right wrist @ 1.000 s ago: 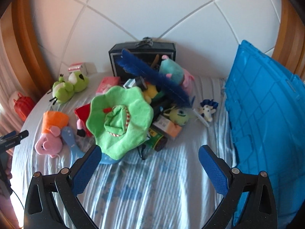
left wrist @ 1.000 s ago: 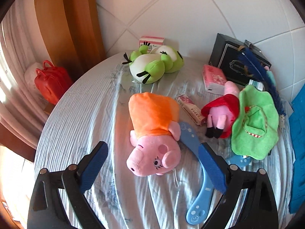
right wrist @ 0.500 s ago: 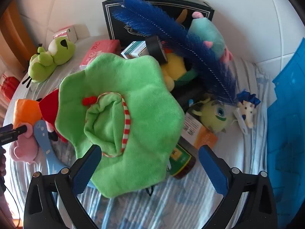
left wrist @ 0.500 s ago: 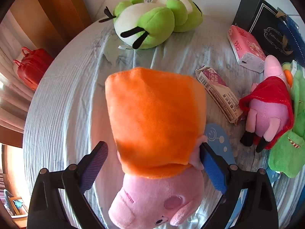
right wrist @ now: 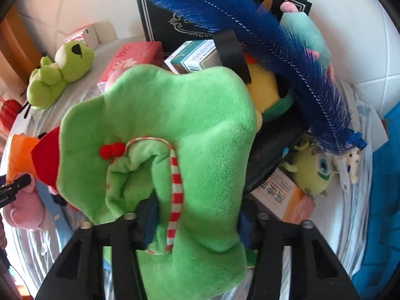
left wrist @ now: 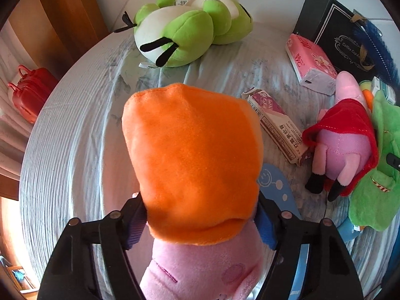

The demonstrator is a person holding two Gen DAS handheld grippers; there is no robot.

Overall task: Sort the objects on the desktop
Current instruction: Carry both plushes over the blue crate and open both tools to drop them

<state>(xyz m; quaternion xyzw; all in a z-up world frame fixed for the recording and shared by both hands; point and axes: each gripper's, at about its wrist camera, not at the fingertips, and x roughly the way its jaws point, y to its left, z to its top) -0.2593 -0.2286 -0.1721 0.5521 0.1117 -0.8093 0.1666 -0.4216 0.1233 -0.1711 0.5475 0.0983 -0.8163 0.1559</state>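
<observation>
My left gripper point(left wrist: 200, 227) is shut on the pink pig plush in an orange dress point(left wrist: 192, 155); its blue pads press both sides of the body. The pig also shows at the left edge of the right wrist view point(right wrist: 20, 155). My right gripper point(right wrist: 192, 227) is shut on the floppy green plush hat point(right wrist: 175, 125) with a red-white striped trim; the fabric hides most of the pads. The hat also shows at the right of the left wrist view point(left wrist: 380, 175).
On the round cloth-covered table point(left wrist: 75, 137): a green frog plush point(left wrist: 185, 32), a pink tissue pack point(left wrist: 312, 65), a small carton point(left wrist: 277, 127), a red-dressed pig plush point(left wrist: 345, 145), a black box point(right wrist: 175, 12), a blue feather point(right wrist: 275, 47), a one-eyed green plush point(right wrist: 312, 170). A blue crate point(right wrist: 382, 200) stands right.
Both grippers moved forward and closed: the left onto the orange-dressed pig, the right onto the green hat. Both were open a second ago.
</observation>
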